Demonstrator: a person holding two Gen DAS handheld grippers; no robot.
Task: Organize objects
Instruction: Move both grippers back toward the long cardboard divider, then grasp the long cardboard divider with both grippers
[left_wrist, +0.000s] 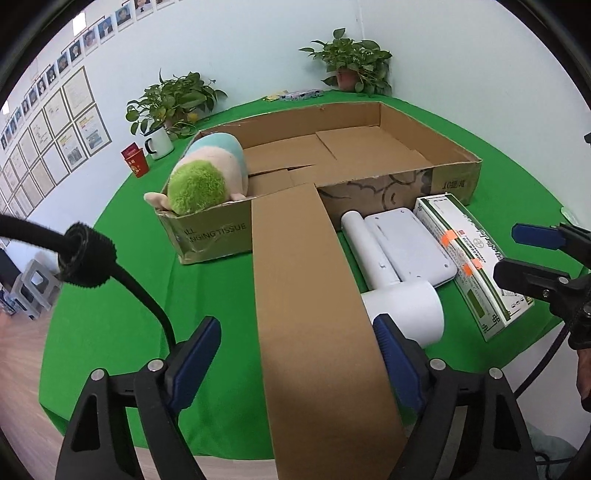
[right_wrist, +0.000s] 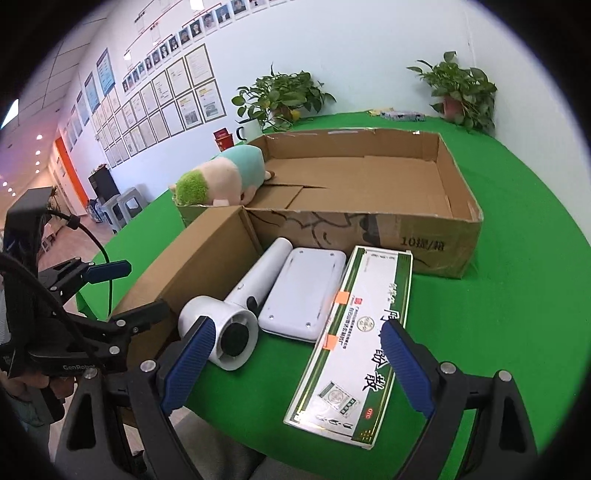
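Note:
A shallow cardboard box (left_wrist: 458, 173) (right_wrist: 465, 206) sits on the green table. A plush toy (left_wrist: 207, 173) (right_wrist: 221, 177) lies in its left end. One long box flap (left_wrist: 314, 295) (right_wrist: 192, 266) hangs out toward me. My left gripper (left_wrist: 297, 354) is open, its jaws either side of that flap. A white hair dryer (left_wrist: 402, 306) (right_wrist: 229, 325), a white flat device (left_wrist: 410, 240) (right_wrist: 303, 291) and a green-and-white carton (left_wrist: 476, 258) (right_wrist: 354, 343) lie in front of the box. My right gripper (right_wrist: 295, 362) is open above the carton's near end.
Two potted plants (left_wrist: 173, 103) (left_wrist: 354, 62) stand at the table's back, with a white mug (left_wrist: 159, 142) and a red packet (left_wrist: 135, 160). A small patterned box (right_wrist: 402, 115) lies at the far edge. The table edge drops to floor at left.

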